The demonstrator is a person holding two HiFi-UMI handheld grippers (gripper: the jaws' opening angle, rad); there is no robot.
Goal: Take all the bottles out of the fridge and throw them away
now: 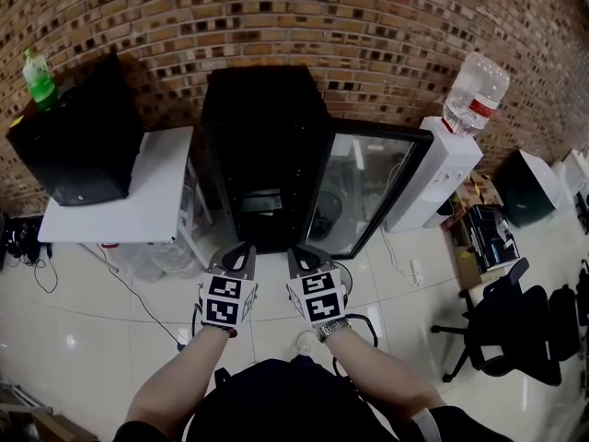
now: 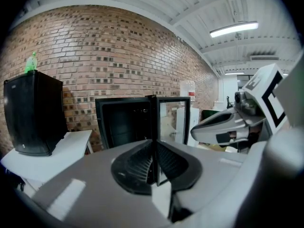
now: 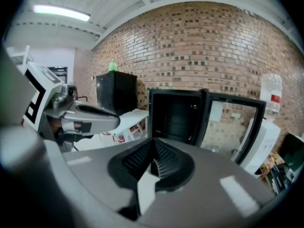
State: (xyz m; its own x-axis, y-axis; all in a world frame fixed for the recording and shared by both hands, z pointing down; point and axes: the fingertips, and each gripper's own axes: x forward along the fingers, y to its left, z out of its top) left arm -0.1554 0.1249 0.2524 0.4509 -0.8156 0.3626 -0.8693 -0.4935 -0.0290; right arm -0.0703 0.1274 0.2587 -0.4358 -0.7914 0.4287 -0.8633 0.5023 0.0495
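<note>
Fridge (image 1: 267, 136), boxy black, stands with glass door (image 1: 368, 187) open.

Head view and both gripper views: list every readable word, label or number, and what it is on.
No text can be read anywhere.
Red label on the water jug: too small to read.
Green bottle: label blurred.
Left gripper and right gripper: square marker patterns only, no letters.

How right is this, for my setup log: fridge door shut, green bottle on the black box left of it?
Wrong: the head view shows the fridge door open. The green bottle is on the black box left of it.
</note>
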